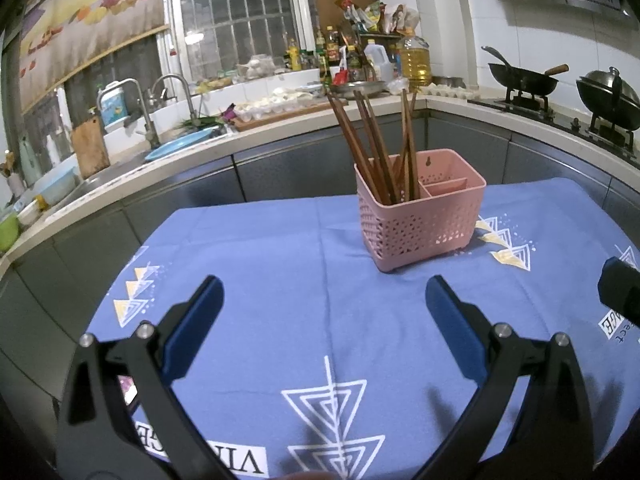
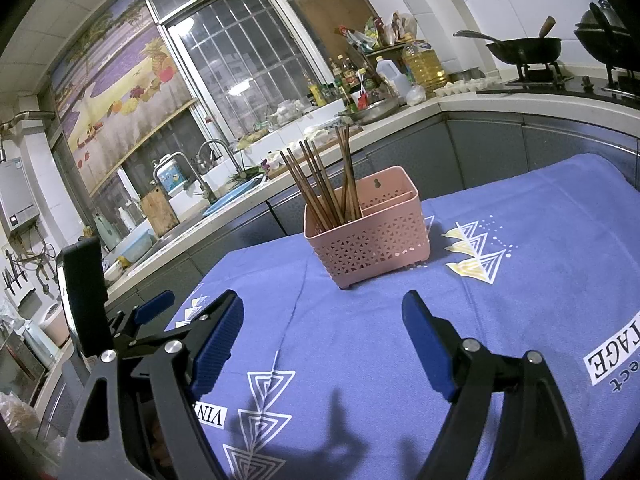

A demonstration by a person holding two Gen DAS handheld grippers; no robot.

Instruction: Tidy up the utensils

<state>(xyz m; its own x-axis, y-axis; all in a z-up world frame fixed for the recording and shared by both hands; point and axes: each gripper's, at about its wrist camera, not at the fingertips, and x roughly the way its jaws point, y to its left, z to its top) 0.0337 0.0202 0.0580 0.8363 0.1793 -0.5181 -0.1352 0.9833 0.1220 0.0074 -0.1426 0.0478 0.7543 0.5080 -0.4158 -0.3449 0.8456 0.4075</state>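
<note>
A pink perforated utensil holder (image 1: 420, 216) stands upright on the blue tablecloth (image 1: 280, 264); it also shows in the right wrist view (image 2: 368, 236). Several brown wooden chopsticks (image 1: 376, 148) stand in its left compartment, leaning apart; they also show in the right wrist view (image 2: 324, 184). Its right compartments look empty. My left gripper (image 1: 324, 296) is open and empty, well in front of the holder. My right gripper (image 2: 322, 312) is open and empty, also in front of the holder. The left gripper's body shows at the left in the right wrist view (image 2: 120, 320).
The tablecloth (image 2: 520, 280) covers a table in a kitchen. Behind it runs a counter (image 1: 280, 128) with a sink, a blue basin (image 1: 180, 146), bottles and an oil jug (image 1: 416, 60). Woks (image 1: 524, 76) sit on the stove at the right.
</note>
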